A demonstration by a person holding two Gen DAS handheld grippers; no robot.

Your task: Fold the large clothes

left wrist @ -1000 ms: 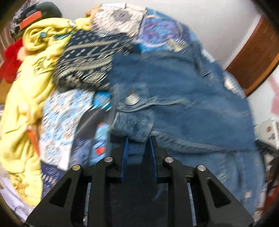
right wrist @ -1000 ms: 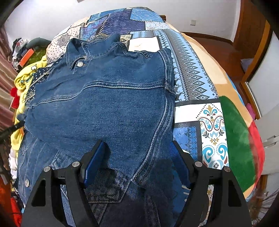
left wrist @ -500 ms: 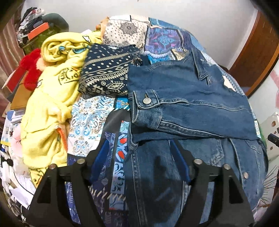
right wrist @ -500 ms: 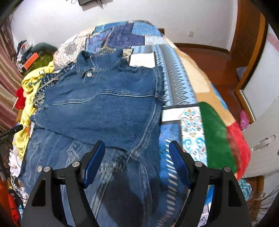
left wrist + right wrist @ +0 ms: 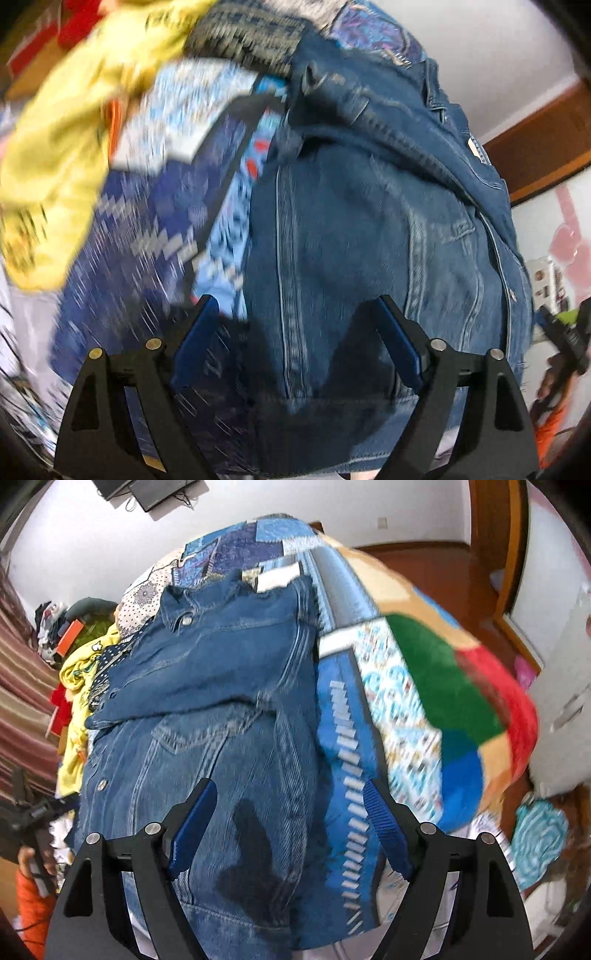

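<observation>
A blue denim jacket [image 5: 207, 709] lies on the patchwork bedspread [image 5: 417, 686], its upper part folded down over its body. It also shows in the left wrist view [image 5: 362, 236]. My left gripper [image 5: 295, 325] is open and empty, low over the jacket's hem at its left side. My right gripper [image 5: 286, 812] is open and empty, above the jacket's lower right edge where it meets the bedspread.
A yellow garment [image 5: 62, 122] and a dark patterned cloth [image 5: 243, 40] lie left of the jacket. Red and orange items [image 5: 62, 642] sit at the bed's far left. A wooden door [image 5: 543, 147] and floor [image 5: 443, 565] lie beyond the bed.
The left gripper let go of the folded jacket cuff, opened and dropped back to the hem. The right gripper stayed open and pulled back toward the jacket's lower right edge.
</observation>
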